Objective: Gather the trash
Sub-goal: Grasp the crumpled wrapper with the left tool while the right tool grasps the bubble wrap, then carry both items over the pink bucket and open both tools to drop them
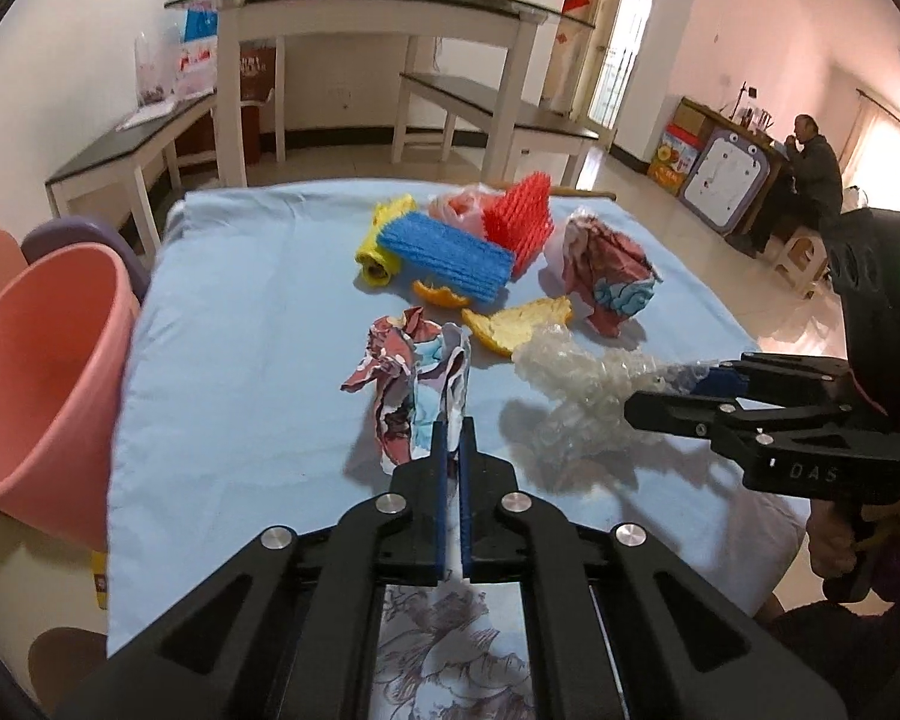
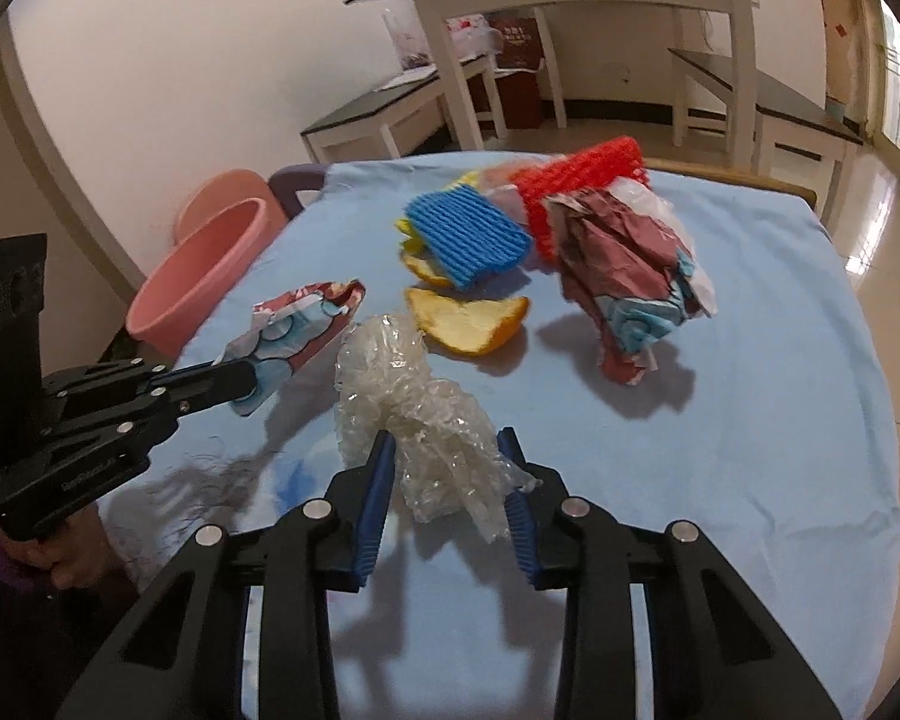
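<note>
My left gripper (image 1: 450,429) is shut on a crumpled printed paper wrapper (image 1: 411,369) and holds it just above the blue cloth; it also shows in the right wrist view (image 2: 297,330). My right gripper (image 2: 447,450) has its jaws around a wad of clear bubble wrap (image 2: 411,402), which hangs between the fingers, lifted a little. The wad also shows in the left wrist view (image 1: 576,369). An orange peel (image 2: 468,318), a blue foam net (image 2: 468,234), a red foam net (image 2: 576,180) and a second crumpled paper (image 2: 630,276) lie further back.
A pink plastic bin (image 1: 42,372) stands off the table's left edge; it also shows in the right wrist view (image 2: 204,270). A yellow foam net (image 1: 384,240) and a thin plastic bag (image 1: 459,210) lie at the back. Benches and a glass-topped table (image 1: 384,0) stand behind.
</note>
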Demonstrator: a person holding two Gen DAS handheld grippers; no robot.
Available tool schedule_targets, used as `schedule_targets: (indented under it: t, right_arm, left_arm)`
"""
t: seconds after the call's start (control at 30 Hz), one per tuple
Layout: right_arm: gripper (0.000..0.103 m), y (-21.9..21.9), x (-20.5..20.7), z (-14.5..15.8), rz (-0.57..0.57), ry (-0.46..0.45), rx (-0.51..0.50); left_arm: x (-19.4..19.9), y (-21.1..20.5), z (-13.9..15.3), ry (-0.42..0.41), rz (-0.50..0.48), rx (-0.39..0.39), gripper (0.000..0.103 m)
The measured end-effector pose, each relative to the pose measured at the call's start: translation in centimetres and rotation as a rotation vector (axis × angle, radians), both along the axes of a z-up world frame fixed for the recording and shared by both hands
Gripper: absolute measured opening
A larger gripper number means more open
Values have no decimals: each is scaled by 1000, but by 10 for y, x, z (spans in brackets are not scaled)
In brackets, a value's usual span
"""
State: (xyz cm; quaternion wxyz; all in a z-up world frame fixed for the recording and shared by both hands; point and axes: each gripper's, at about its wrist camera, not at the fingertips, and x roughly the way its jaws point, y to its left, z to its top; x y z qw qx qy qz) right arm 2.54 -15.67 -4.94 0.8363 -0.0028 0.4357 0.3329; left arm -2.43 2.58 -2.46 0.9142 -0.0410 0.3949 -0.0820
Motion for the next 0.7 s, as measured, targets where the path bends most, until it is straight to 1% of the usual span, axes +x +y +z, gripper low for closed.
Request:
schedule_targets:
  t: [0.2,0.37,0.57,0.7]
  right_arm:
    - [34,12,-3,19,16,-54,44]
    - [34,36,0,32,53,-88,66]
    - [34,78,11,43,120,-98,109]
    - [34,113,20,54,171,-96,152]
  left_arm:
    - [-17,4,14,-84,21,28,3]
    - [-27,17,23,-140,66,59,3]
    - [-38,47,30,-178,159,98,3]
    - [-45,74,39,-210,249,121,3]
